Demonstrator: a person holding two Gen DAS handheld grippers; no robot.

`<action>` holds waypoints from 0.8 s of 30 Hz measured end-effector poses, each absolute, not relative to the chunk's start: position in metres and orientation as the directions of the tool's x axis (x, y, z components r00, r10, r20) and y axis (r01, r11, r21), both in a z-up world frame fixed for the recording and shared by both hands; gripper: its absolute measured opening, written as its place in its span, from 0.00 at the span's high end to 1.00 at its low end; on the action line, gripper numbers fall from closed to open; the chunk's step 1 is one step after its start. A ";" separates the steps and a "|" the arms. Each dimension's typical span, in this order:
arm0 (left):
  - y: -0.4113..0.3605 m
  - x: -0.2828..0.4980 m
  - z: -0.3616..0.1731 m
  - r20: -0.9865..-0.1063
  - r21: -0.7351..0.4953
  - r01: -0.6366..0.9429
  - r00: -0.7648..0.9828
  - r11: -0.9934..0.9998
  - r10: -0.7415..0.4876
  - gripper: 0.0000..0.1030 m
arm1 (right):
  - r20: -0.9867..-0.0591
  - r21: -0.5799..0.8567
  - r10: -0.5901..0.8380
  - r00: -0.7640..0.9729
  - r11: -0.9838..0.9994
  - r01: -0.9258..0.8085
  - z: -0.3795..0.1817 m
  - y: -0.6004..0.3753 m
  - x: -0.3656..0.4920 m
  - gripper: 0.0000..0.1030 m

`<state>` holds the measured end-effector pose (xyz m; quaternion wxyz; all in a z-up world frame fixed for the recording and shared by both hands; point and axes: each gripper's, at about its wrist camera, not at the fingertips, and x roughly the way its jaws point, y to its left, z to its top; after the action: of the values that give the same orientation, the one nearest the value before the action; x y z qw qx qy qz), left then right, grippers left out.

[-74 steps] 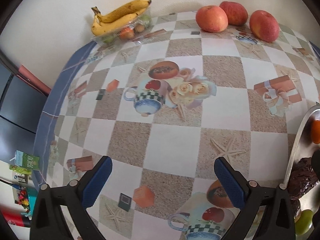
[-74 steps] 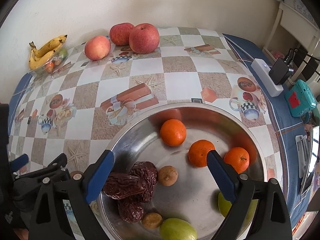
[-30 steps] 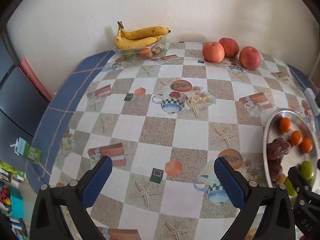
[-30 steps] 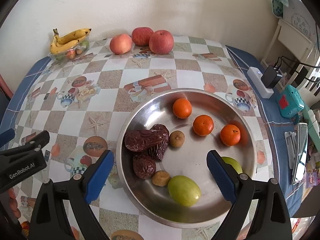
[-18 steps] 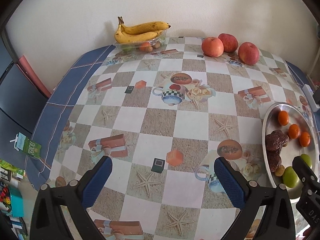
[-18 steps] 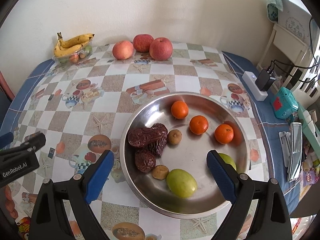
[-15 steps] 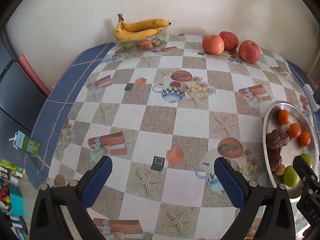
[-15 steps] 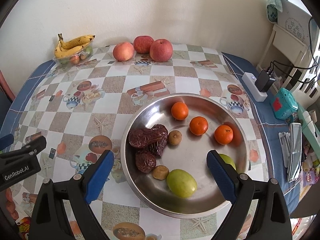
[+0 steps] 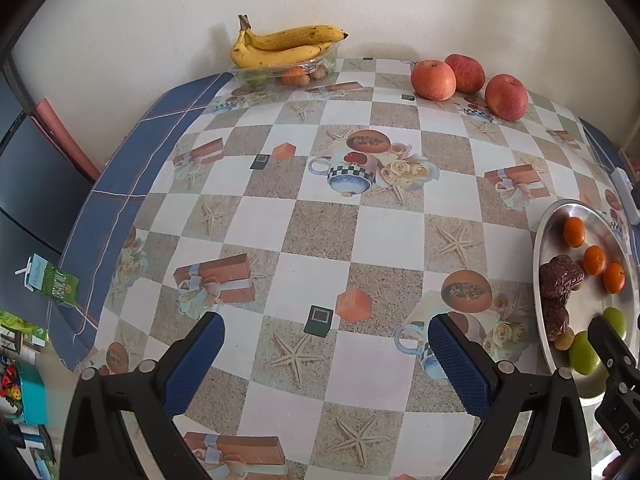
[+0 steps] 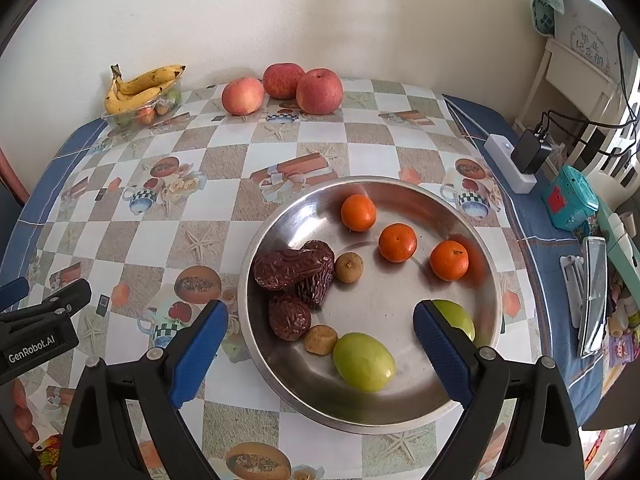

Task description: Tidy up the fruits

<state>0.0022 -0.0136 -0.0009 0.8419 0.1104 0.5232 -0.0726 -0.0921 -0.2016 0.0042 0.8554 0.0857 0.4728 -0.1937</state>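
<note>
1. My right gripper (image 10: 320,344) hangs above the bowl (image 10: 490,300), fingers (image 10: 198,350) spread wide, holding nothing.
2. My left gripper (image 9: 326,354) hovers over the surface (image 9: 320,232), fingers wide apart, empty.
3. The bowl holds green fruits (image 10: 363,361), dates (image 10: 294,268) and tangerines (image 10: 397,242).
4. Farthest, by the wall: apples (image 10: 319,85), bananas (image 10: 140,88).

Second green fruit (image 10: 456,318) sits half hidden behind right tongs (image 10: 320,330) (blue pad).
</note>
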 end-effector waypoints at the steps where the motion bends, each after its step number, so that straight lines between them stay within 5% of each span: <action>1: -0.013 0.003 -0.002 -0.899 0.109 0.237 0.438 0.965 -0.006 0.00 | -0.843 -0.036 -0.249 0.477 0.911 0.411 0.004 -0.202 -0.092 0.09; 24: -0.012 0.006 -0.006 -0.909 0.107 0.240 0.418 0.965 -0.003 0.00 | -0.852 -0.037 -0.235 0.468 0.919 0.393 0.001 -0.198 -0.090 0.09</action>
<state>0.0058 -0.0118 -0.0063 0.8346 0.1106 0.5347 -0.0729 -0.0898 -0.1984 0.0015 0.8528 0.0820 0.4819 -0.1839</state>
